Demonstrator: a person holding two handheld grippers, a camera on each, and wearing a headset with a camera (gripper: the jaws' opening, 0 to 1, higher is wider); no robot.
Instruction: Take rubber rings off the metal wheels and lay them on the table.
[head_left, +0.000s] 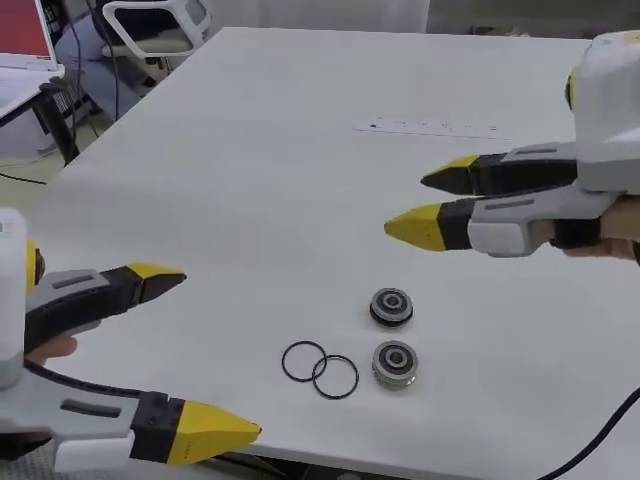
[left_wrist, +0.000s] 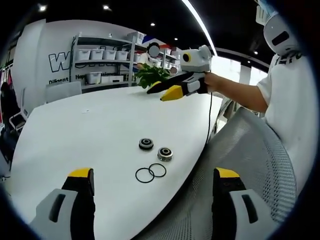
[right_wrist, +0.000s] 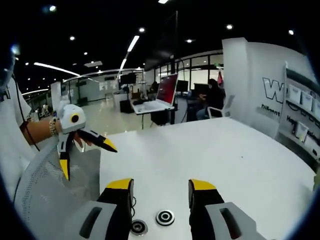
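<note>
Two thin black rubber rings (head_left: 303, 361) are pictured lying flat and slightly overlapped on the white table (head_left: 250, 180), near its front edge and just beside two small round metal wheels (head_left: 395, 363). The farther wheel (head_left: 391, 306) is banded in black around its rim, while the nearer wheel (head_left: 395, 363) shows a bare silver rim; the pair is set close together but not touching. The left gripper (head_left: 205, 355), grey with yellow-tipped black jaws, is held at the table's near edge to the left of the rings, its jaws spread wide with nothing between them. The right gripper (head_left: 412, 205) is held in the air beyond the wheels, its jaws parted by a narrower gap and likewise gripping nothing. In the right gripper view, both wheels are framed low between that gripper's own jaws.
</note>
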